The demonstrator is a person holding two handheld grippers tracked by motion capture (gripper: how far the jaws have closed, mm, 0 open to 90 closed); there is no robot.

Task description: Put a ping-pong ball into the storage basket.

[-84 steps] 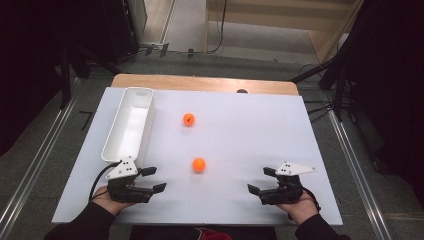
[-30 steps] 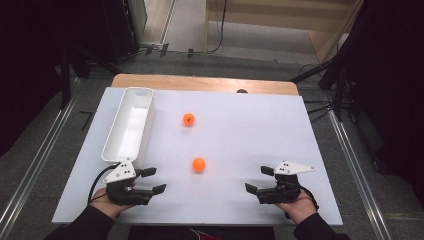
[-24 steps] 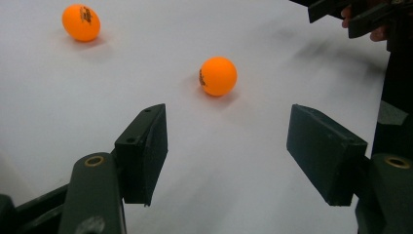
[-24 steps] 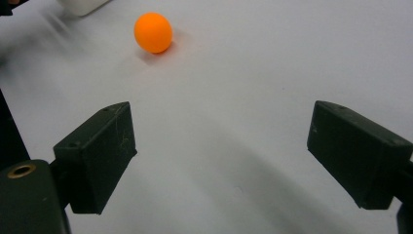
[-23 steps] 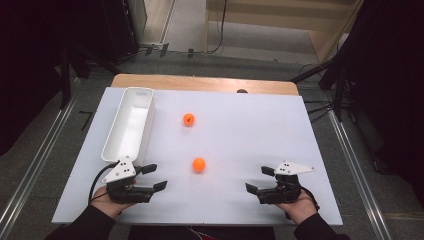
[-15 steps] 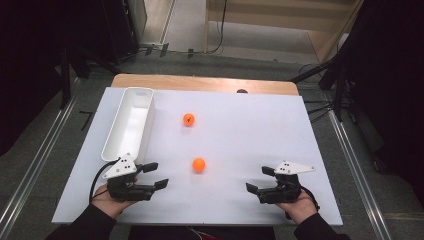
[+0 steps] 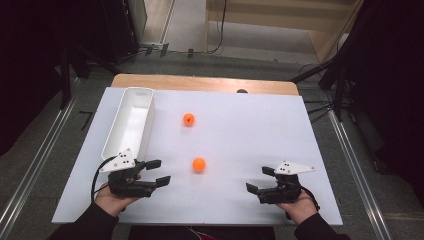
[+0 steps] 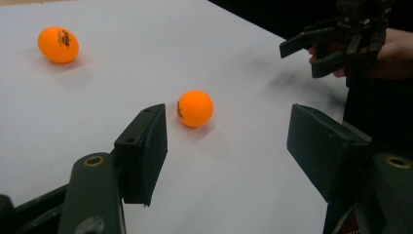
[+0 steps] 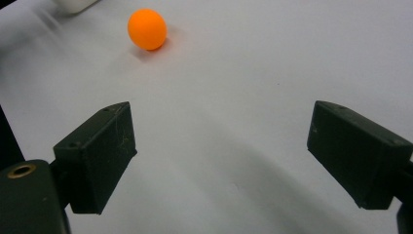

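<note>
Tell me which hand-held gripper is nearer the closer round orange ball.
Left. The left hand-held gripper sits just left of the closer round orange ball; the right hand-held gripper is farther off, right.

Two orange balls, both loose on the white table [image 7: 260,150]. Near ball [image 7: 199,164]: round, plain orange, small dark print on its side, lies just ahead of the left gripper [image 7: 162,172], well apart from the right gripper [image 7: 257,180]. Far ball [image 7: 188,119]: same orange, black print facing up, well beyond both grippers, untouched.
</note>
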